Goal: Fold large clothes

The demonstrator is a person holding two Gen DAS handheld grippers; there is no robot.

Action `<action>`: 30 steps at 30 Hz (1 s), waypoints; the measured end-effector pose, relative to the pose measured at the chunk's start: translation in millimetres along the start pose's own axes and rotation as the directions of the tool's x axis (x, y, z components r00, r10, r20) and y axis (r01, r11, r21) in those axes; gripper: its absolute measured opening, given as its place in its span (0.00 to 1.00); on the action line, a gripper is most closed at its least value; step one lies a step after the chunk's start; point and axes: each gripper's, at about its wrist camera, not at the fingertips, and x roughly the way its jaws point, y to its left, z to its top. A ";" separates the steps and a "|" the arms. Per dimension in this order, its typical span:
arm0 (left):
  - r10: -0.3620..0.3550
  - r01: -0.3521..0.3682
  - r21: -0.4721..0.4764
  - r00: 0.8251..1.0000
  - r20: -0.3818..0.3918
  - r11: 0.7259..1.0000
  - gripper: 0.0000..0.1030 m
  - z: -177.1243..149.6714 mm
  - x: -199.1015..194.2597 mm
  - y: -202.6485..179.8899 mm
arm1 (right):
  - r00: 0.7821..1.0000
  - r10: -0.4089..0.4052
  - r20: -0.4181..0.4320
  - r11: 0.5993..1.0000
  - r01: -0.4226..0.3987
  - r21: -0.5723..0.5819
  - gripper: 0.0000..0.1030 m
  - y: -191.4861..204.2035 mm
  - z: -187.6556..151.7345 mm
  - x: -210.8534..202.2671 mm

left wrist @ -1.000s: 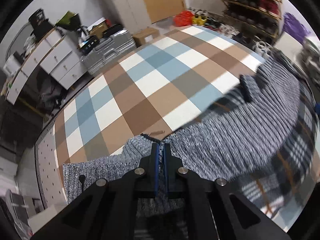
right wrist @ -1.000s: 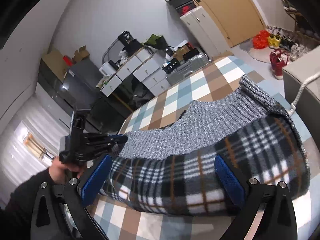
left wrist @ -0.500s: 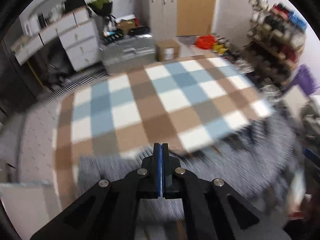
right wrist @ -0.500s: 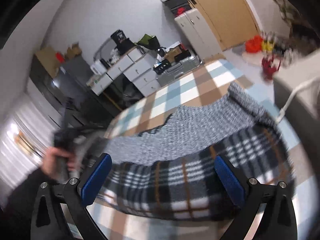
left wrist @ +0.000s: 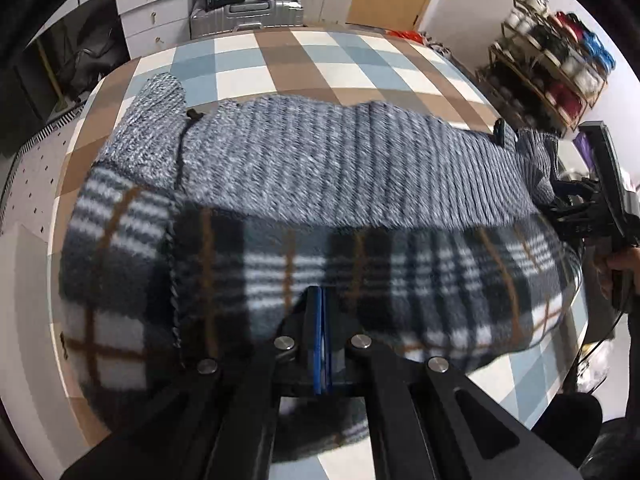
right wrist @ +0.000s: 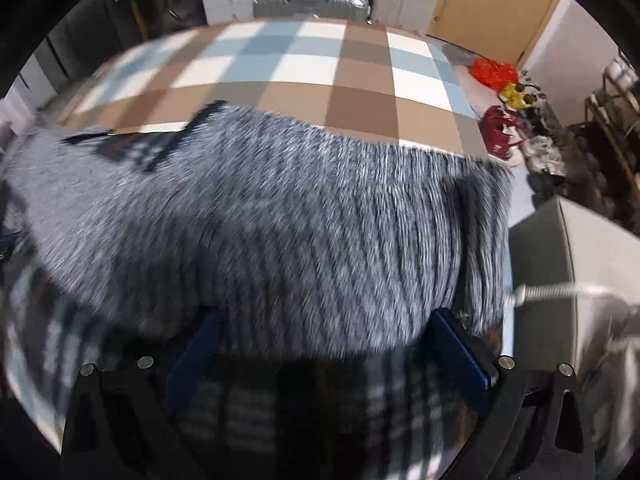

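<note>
Both tongs now lower over garment (left wrist: 360, 184): left (left wrist: 322, 300) pressed together, right (right wrist: 324, 344) spread.

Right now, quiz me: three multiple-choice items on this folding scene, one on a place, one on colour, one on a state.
1. Where does the garment lie?
A. on the checked tabletop
B. on the shoe rack
C. on the suitcase

2. What colours are the tabletop's squares?
A. red and green
B. blue, brown and white
C. black and yellow

3. How do the two grippers stand?
A. both shut
B. left gripper shut, right gripper open
C. both open

Answers: 1 A, the knit and plaid cloth spreads across the checks. 2 B, those three shades alternate. 3 B, the left's blue pads meet; the right's stand wide apart.
</note>
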 end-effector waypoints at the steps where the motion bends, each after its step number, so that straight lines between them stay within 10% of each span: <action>1: 0.002 -0.002 0.009 1.000 0.001 1.000 0.00 2.4 1.8 -0.3 | 1.000 -0.019 0.002 1.000 0.019 -0.011 1.00 1.3 5.3 2.1; 9: -0.036 0.036 -0.008 0.999 0.019 0.999 0.00 8.4 7.0 3.9 | 0.999 -0.029 0.030 1.000 0.029 -0.012 1.00 -3.4 21.2 2.0; 13: -0.013 0.014 -0.009 0.998 0.059 1.000 0.00 -5.5 -18.6 1.1 | 0.964 0.156 0.215 0.968 -0.193 0.161 1.00 -46.3 -7.1 -51.9; 20: -0.186 0.230 -0.173 0.954 0.235 0.958 0.00 -65.8 -82.3 -5.3 | 0.702 0.515 0.492 0.607 -0.704 0.369 1.00 -101.2 -147.9 -99.2; 30: -0.332 0.430 -0.515 0.902 0.275 0.741 0.00 -82.1 -30.4 -4.3 | 0.606 0.673 0.425 0.305 -0.750 0.586 1.00 -59.3 -135.0 -16.1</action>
